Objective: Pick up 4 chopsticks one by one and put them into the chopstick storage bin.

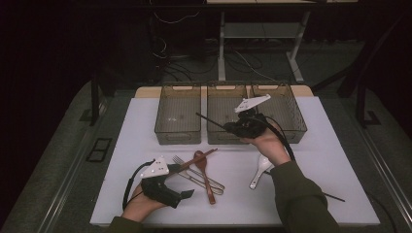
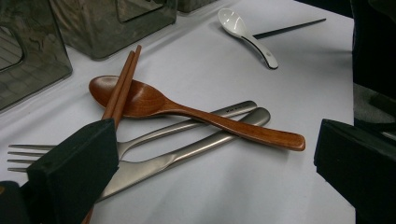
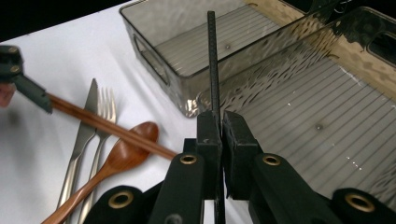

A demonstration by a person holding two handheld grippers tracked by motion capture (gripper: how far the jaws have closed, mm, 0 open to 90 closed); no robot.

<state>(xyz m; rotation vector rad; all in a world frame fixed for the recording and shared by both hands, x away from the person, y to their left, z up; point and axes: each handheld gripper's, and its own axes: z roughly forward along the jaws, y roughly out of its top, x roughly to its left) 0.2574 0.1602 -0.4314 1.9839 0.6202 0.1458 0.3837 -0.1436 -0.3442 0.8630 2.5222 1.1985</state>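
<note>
The right tongs (image 3: 220, 154) are pinched shut on a black chopstick (image 3: 212, 60), gripped partway along its length so the long end pokes out past the jaws toward the bins. In the high view the right tongs (image 1: 228, 127) hover over the near edge of the middle bin (image 1: 227, 138), with the stick slanting up and left. It is thin, stiff and light, and probably slick, so a hold near the middle should keep it from swinging or slipping round; pinched near a tip it would likely pivot.

The left tongs (image 1: 187, 193) rest low at the near left of the worktop (image 1: 320, 145), jaws wide and holding nothing. Just ahead of the left tongs (image 2: 215, 154) lie brown chopsticks (image 2: 122, 84), a wooden spoon (image 2: 187, 112), a fork (image 2: 140, 144) and a knife (image 2: 196, 149), all overlapping. A white spoon (image 2: 247, 35) and a second black chopstick (image 2: 289, 29) lie farther right, the spoon across the stick.
</note>
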